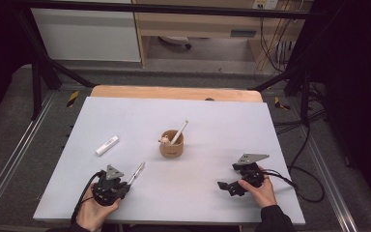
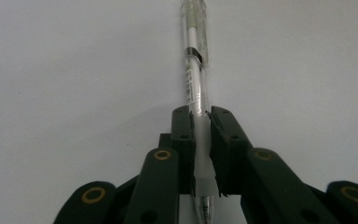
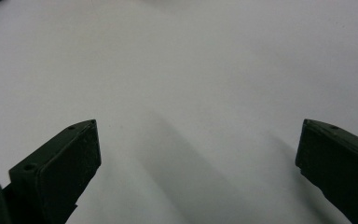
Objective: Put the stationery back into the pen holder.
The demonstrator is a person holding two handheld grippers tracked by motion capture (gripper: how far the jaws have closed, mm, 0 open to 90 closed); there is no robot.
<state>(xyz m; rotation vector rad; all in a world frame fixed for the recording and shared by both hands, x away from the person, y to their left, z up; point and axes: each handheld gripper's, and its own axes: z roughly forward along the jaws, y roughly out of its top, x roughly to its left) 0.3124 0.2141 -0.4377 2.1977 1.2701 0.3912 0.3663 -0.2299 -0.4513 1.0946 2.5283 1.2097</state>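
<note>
Near the table's (image 1: 251, 121) front-left corner, our left gripper (image 2: 202, 122) has its jaws pinched on the clear pen (image 2: 195, 70), low on its barrel. We should keep that grip square and lift straight, then swing toward the cup (image 1: 172, 145) mid-table across open surface. Our right gripper (image 3: 198, 140) gapes wide, holding nothing.

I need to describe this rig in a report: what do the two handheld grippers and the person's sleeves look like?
Both the left gripper and the right gripper are black, each topped by a grey three-cornered plate and trailing a black cable. In the left gripper view, the jaws are flat black bars on linkage arms with brass-coloured rings at the pivots. A dark sleeve covers the right forearm.
</note>
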